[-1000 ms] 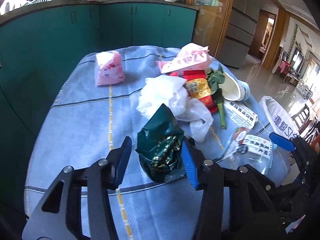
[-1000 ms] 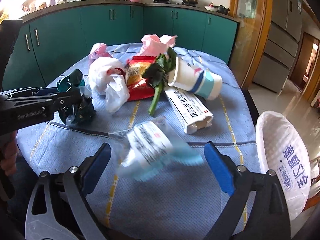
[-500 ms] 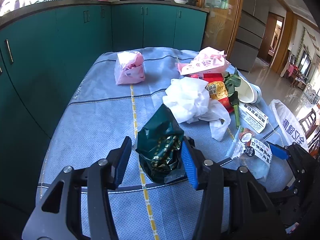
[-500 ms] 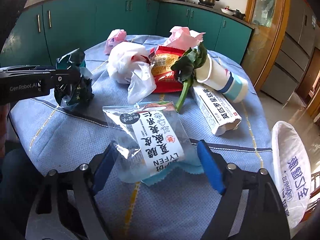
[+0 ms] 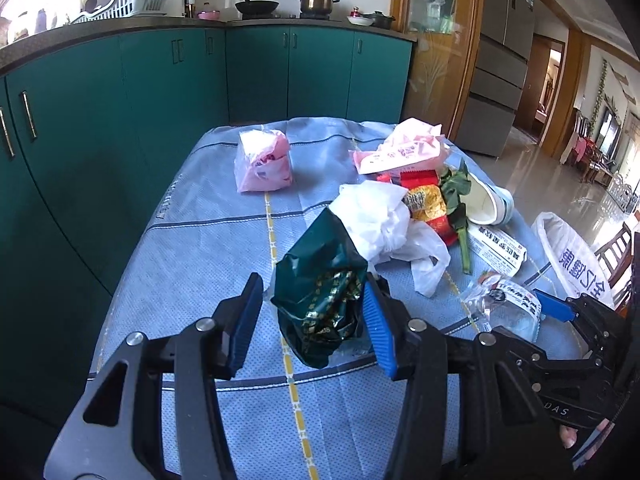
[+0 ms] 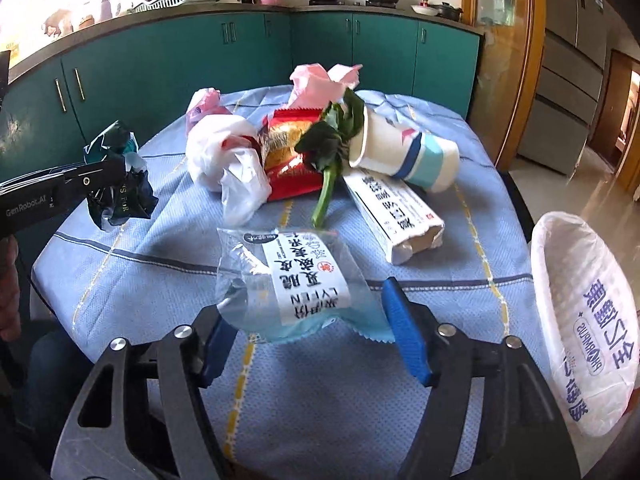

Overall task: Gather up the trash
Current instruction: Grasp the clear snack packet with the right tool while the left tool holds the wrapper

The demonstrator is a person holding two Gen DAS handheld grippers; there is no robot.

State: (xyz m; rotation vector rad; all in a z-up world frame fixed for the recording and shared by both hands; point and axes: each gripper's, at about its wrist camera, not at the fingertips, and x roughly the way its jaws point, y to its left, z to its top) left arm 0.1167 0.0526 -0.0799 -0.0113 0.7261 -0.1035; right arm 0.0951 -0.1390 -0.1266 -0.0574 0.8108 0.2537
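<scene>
left gripper (image 5: 310,322) clamps crinkled green foil bag (image 5: 320,300) | right gripper (image 6: 308,336) closing round clear packet (image 6: 288,280)

Dark green wrapper (image 5: 320,304) with gold print; blue tablecloth (image 5: 208,248) striped yellow; teal cabinets (image 5: 168,92).

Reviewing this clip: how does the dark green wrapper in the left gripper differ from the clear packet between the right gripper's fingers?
The green wrapper is opaque, dark and crumpled into a lump; the clear packet is see-through with a white printed label and fairly flat. The wrapper is clamped in the left gripper and looks lifted off the tablecloth; the right gripper is closing around the packet, its right finger not yet touching. Both are empty food packaging.
</scene>
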